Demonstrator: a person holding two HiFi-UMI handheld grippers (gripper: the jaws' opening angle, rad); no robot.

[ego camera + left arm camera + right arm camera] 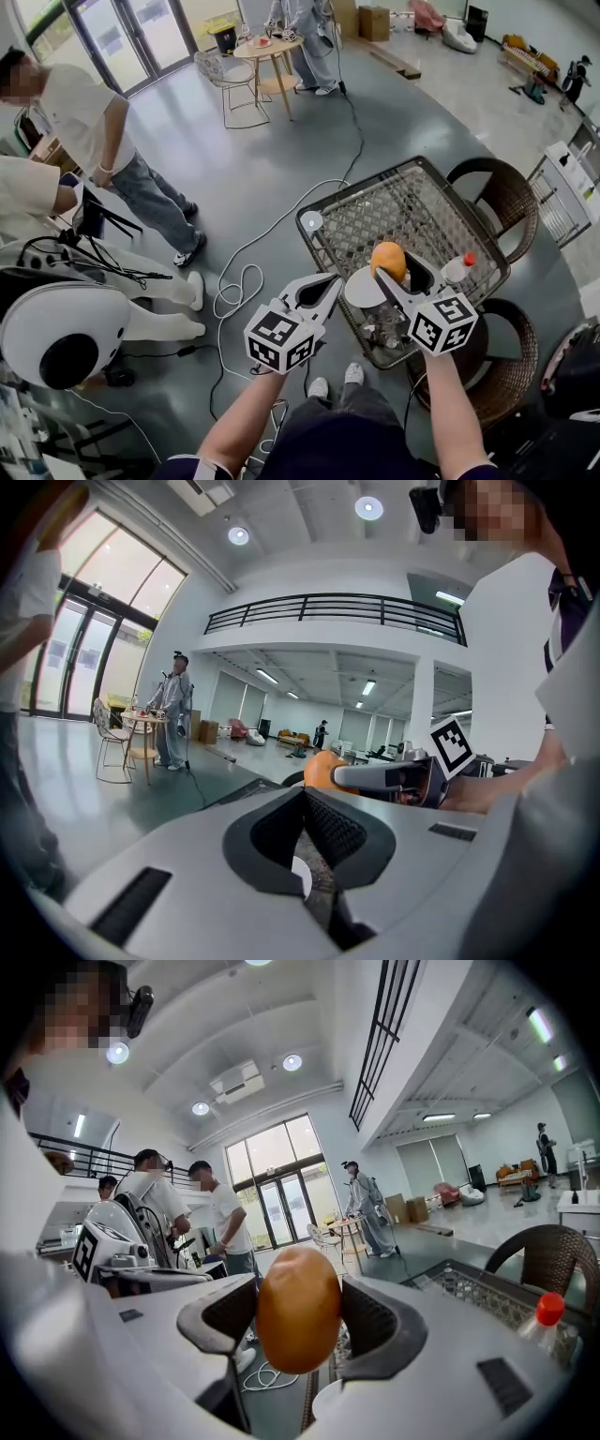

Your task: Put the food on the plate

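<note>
Item: orange, egg-shaped food (298, 1309), pinched between the pads of the right gripper (390, 272) and held over the mesh table (431, 211) just beside the white plate (359, 289), apparently ready for setting down there. Left gripper (302, 797): jaws pressed together on nothing, parked off the table's edge, likely not needed

We see a wire-mesh table (356, 190) with a red-capped bottle (457, 270) standing near its right edge and wicker chairs (511, 192) beside it. A white cable (246, 272) loops across the grey floor (234, 159). Farther off we see a small round table (267, 45) and a person in a white shirt (94, 122).
</note>
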